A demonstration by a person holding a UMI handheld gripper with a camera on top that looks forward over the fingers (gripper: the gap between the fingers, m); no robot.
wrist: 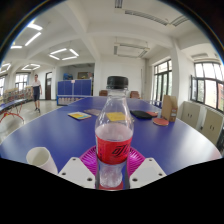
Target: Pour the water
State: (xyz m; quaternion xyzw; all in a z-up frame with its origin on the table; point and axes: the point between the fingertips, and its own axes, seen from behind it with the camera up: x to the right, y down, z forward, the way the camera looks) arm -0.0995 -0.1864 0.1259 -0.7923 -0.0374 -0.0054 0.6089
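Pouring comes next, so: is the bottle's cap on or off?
On: the bottle stands upright between the gripper fingers, its white cap in place.

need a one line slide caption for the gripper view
Gripper closed on a bottle of red drink on a blue table, with a white cup beside it.

Glossy clear plastic bottle [113, 138]; smooth blue table [60, 135]; perhaps paper cup [42, 159]

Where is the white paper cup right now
In the gripper view, the white paper cup stands on the blue table, left of the bottle held between the gripper fingers.
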